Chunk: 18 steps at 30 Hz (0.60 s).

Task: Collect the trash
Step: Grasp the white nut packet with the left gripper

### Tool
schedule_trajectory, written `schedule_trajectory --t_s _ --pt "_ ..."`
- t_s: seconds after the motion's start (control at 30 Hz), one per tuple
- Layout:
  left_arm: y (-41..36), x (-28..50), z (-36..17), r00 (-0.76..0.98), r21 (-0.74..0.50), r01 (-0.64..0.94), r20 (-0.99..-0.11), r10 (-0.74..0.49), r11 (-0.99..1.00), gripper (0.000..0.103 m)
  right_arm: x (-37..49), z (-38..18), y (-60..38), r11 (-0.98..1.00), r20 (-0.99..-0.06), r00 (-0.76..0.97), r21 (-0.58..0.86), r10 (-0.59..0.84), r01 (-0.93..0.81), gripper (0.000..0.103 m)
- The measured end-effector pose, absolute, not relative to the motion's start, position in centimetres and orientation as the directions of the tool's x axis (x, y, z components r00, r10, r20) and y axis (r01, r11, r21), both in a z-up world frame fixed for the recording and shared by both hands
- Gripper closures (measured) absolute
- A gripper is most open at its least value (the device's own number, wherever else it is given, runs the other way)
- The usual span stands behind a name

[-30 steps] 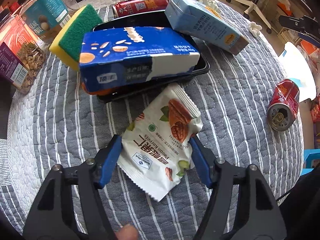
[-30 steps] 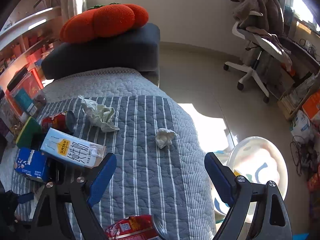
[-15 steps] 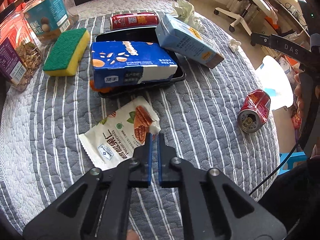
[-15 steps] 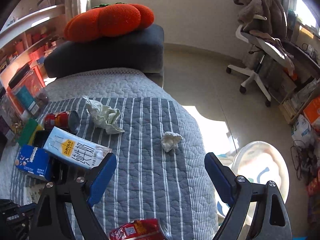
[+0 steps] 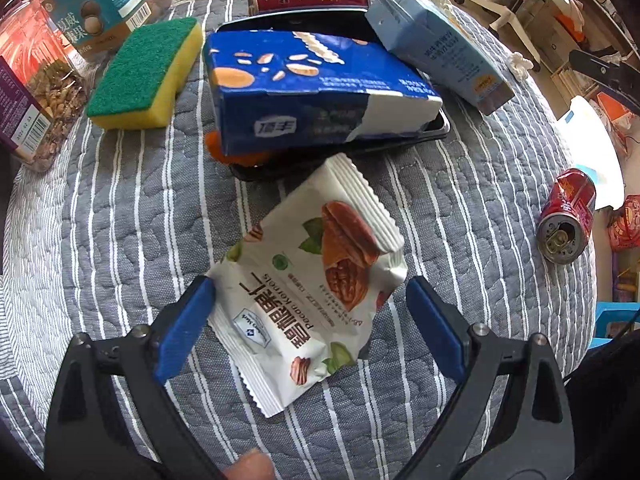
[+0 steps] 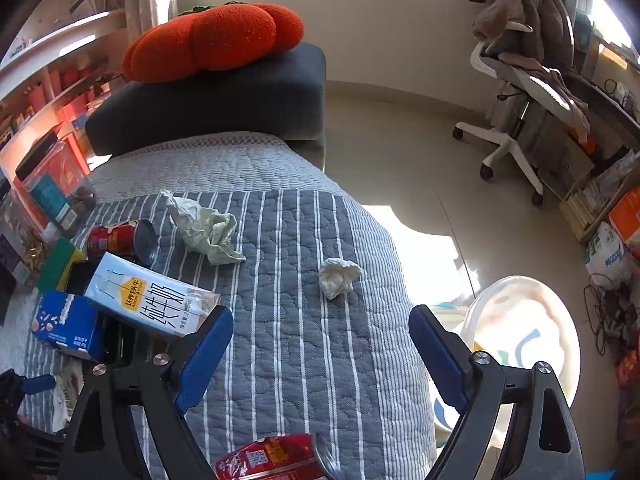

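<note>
Left gripper (image 5: 308,320): jaws opening and now spread wide either side of the white pecan packet (image 5: 308,280), which lies flat on the striped quilt (image 5: 120,240). Half a second ago the same jaws were pinched together beside the packet's edge with nothing caught; a second ago they straddled it much as now. Reading: a failed pinch, then a re-set for a second try across the packet's width. The left pad sits at the packet's corner, possibly touching, though the fisheye view makes contact hard to judge; the right pad stands clear. Just beyond lies the blue box (image 5: 320,92) on the black tray (image 5: 436,132), with the fallen red can (image 5: 566,216) off to the right. Right gripper (image 6: 320,340): wide open, empty, unmoved, with the small tissue wad (image 6: 338,278) ahead.
</note>
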State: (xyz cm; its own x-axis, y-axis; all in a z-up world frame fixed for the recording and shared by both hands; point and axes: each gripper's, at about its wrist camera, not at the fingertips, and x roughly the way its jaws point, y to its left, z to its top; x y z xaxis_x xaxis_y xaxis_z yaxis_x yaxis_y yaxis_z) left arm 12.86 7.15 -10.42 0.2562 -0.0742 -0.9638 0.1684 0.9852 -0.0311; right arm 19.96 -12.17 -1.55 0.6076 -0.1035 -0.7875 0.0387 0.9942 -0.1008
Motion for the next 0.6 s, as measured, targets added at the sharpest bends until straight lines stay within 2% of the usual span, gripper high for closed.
schedule_trajectory --t_s 0.03,0.13,0.17,0.2,0.33,0.37,0.4,0.43,0.6 --pt "6.7 12.8 -10.6 0.271 0.012 0.180 -0.962 -0.038 0.984 0.010 20.0 -1.6 -12.2 0.994 -0.789 0.605 -0.102 -0.105 0.039 0.012" --pt "6.7 12.6 -10.0 0.287 -0.008 0.173 -0.956 -0.059 0.985 0.040 20.0 -1.6 -12.5 0.994 -0.792 0.601 -0.101 -0.108 0.046 0.012" --pt "7.1 12.7 -9.7 0.289 -0.024 0.162 -0.955 -0.071 0.987 0.053 20.0 -1.6 -12.6 0.994 -0.791 0.602 -0.100 -0.108 0.048 0.012" --pt "7.5 12.7 -9.6 0.290 -0.032 0.147 -0.954 -0.074 0.989 0.059 20.0 -1.6 -12.7 0.994 -0.792 0.601 -0.100 -0.109 0.049 0.012" --pt "8.5 11.9 -8.5 0.304 -0.090 0.106 -0.945 -0.118 0.990 0.067 20.1 -1.7 -12.6 0.994 -0.797 0.594 -0.104 -0.111 0.047 0.012" --pt "8.4 11.6 -8.0 0.313 -0.099 0.105 -0.941 -0.127 0.990 0.072 20.1 -1.7 -12.6 0.993 -0.796 0.595 -0.104 -0.111 0.046 0.012" --pt "8.4 11.5 -7.7 0.319 -0.111 0.107 -0.937 -0.140 0.988 0.080 20.1 -1.7 -12.6 0.993 -0.796 0.595 -0.104 -0.111 0.047 0.012" --pt "8.8 11.3 -7.1 0.323 -0.134 0.113 -0.932 -0.164 0.985 0.096 20.1 -1.7 -12.6 0.994 -0.795 0.596 -0.104 -0.110 0.046 0.012" --pt "8.2 10.2 -4.8 0.363 -0.181 0.136 -0.906 -0.219 0.974 0.099 20.4 -1.8 -12.1 0.996 -0.791 0.607 -0.092 -0.073 0.000 0.012"
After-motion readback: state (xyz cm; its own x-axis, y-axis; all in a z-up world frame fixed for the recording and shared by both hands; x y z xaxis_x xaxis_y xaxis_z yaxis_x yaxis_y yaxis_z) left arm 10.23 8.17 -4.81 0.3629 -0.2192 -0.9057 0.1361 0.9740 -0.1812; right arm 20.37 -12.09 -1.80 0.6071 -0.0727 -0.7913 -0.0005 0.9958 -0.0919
